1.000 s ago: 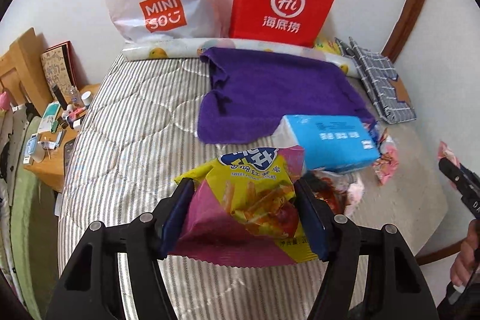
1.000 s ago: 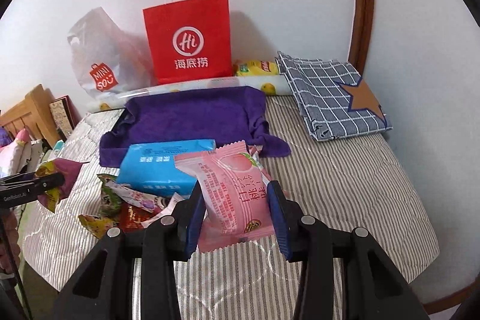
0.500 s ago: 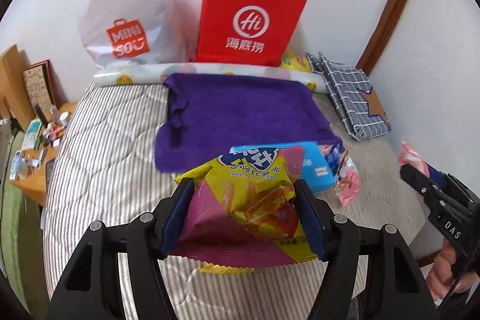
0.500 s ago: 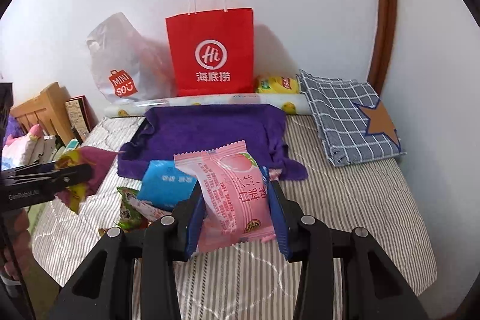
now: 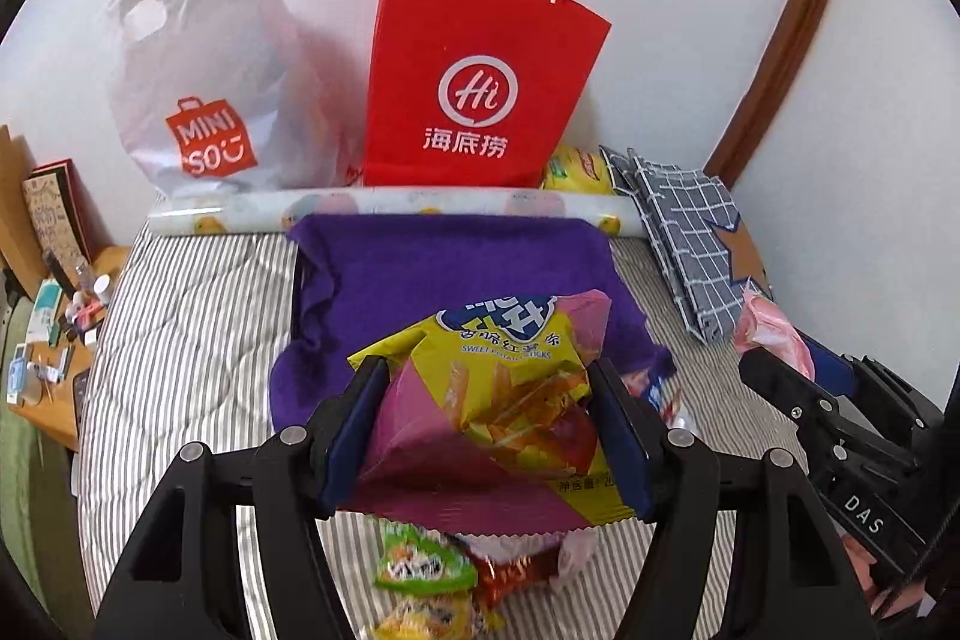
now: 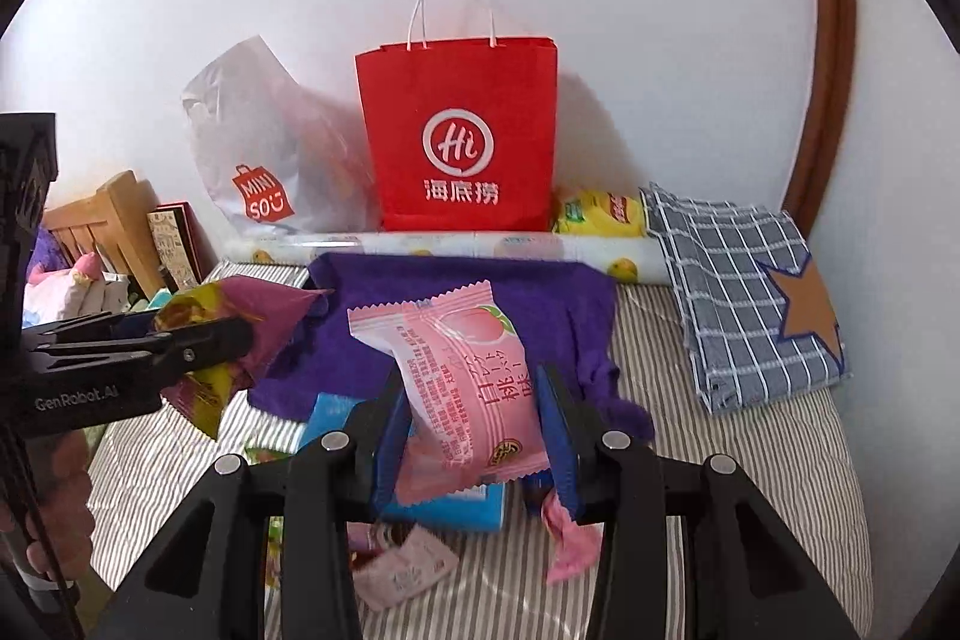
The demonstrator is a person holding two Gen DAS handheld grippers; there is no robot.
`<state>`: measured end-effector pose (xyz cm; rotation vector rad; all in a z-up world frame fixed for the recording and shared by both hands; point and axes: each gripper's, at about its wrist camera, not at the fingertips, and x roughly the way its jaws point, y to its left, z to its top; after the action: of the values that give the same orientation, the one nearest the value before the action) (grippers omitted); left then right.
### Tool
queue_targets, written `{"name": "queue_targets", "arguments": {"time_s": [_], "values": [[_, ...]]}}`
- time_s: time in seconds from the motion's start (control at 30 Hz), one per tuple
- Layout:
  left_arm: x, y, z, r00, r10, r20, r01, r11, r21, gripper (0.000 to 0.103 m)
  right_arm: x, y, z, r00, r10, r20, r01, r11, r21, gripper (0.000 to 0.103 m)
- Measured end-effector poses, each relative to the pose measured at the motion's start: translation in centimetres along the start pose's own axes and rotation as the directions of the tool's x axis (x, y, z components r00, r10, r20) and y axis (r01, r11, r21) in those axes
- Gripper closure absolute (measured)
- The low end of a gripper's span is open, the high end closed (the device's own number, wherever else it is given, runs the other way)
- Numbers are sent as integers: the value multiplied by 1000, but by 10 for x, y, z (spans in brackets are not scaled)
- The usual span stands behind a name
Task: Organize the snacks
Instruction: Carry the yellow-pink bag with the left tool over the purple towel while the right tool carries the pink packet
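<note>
Now I am reading "SWEET POTATO STICKS" on the yellow and magenta snack bag (image 5: 498, 400), which my left gripper (image 5: 489, 430) is pinching between its blue pads, above the striped quilted mattress (image 5: 180, 352). My right gripper (image 6: 474, 430) is squeezing a pink peach-printed snack packet (image 6: 465, 388) with Chinese writing, holding it over the blue tissue pack (image 6: 444, 511). Behind, a red paper bag (image 5: 480, 82) is showing "Hi" and Chinese characters, and a white plastic bag (image 5: 204, 64) is showing "MINISO". A fuzzy purple towel (image 5: 456, 268) is lying flat before them. Small crinkled wrappers (image 5: 426, 574) are lying under the left gripper. The black gripper bodies are carrying "DAS" and "GenRobot.AI".
</note>
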<state>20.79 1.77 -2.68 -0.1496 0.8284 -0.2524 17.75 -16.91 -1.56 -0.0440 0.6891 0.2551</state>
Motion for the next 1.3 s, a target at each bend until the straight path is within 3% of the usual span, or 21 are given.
{"name": "queue_targets", "arguments": {"time_s": [0.47,0.77,1.3], "values": [[54,24,46,1000,10,-6,-10,1000,-18,36,73,-18,27,999,-8,-47,8,1000,7,64],[87,51,60,999,44,-24,-45,999,-23,36,121,-25,32,996,-46,-78,46,999,3,64],[140,85,68,998,55,-39,-58,995,-81,37,190,-16,31,991,-7,-136,6,1000,-3,64]]}}
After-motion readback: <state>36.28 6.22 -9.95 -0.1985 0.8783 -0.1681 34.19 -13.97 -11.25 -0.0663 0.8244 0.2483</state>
